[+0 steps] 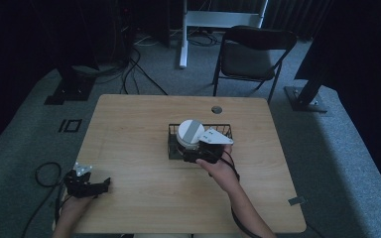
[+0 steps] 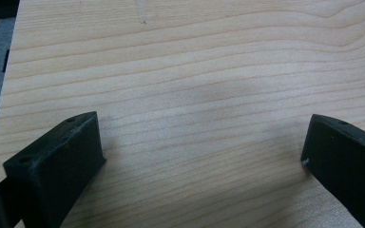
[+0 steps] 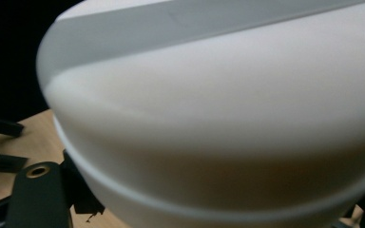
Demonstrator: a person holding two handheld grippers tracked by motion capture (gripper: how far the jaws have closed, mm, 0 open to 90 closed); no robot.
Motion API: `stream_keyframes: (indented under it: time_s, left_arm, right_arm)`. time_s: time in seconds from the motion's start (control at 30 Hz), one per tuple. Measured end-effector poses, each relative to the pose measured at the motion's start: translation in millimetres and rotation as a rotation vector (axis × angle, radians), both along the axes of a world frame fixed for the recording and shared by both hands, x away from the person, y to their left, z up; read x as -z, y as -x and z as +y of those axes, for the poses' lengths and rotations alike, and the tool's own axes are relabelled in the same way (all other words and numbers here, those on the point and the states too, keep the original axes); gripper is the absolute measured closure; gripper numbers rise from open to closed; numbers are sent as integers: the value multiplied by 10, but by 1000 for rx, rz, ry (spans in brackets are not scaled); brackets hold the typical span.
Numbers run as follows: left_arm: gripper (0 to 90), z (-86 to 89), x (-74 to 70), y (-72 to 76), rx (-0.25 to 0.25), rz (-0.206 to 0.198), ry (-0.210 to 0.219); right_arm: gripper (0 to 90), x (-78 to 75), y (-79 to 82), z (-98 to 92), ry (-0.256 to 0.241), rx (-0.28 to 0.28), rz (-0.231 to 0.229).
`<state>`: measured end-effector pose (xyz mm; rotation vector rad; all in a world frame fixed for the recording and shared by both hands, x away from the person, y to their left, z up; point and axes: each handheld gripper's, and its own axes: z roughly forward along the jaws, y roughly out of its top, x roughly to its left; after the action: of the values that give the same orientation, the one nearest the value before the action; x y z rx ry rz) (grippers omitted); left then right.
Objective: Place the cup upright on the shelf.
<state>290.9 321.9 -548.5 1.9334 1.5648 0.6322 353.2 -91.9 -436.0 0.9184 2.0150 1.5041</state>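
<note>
Resting at the near left corner of the wooden table (image 1: 129, 148), the left gripper (image 1: 87, 184) sits in the person's left hand (image 1: 72, 208); its own view shows the two black jaws spread wide apart with nothing but bare wood grain between them. A cable (image 1: 44, 173) loops off the table edge onto the grey carpet beside it. Toward the middle of the table stands a black wire basket (image 1: 225, 131), and a white round container (image 1: 189, 133) with a grey band across its top sits at the basket's left part. The right gripper (image 1: 201, 154) is pressed up against the near side of that container, held by the right hand (image 1: 221, 171). Whether its jaws are clamped on the container or merely beside it, I cannot tell. Beyond the table stands a dark folding chair (image 1: 250, 57).
</note>
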Motion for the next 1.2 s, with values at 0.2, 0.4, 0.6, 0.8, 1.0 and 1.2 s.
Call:
stream_keyframes:
  time_s: [0.2,0.4,0.6,0.8,1.0,1.2]
  left_arm:
    - [1,0,0,0,0,0,0]
    - [1,0,0,0,0,0,0]
    - [1,1,-1,0,1,1,-1]
    - [1,1,-1,0,1,1,-1]
    - [1,0,-1,0,0,1,-1]
    - [1,0,-1,1,0,1,0]
  right_arm:
    - [178,-25,-84,-69,7,78,-8]
    - [178,-10,-181,-157,-10,169,-1]
    - [178,3,-263,-191,6,261,7]
    - [178,56,-362,-239,36,363,35]
    - [178,132,-440,-265,71,429,73]
    - [179,181,-507,-280,70,464,105]
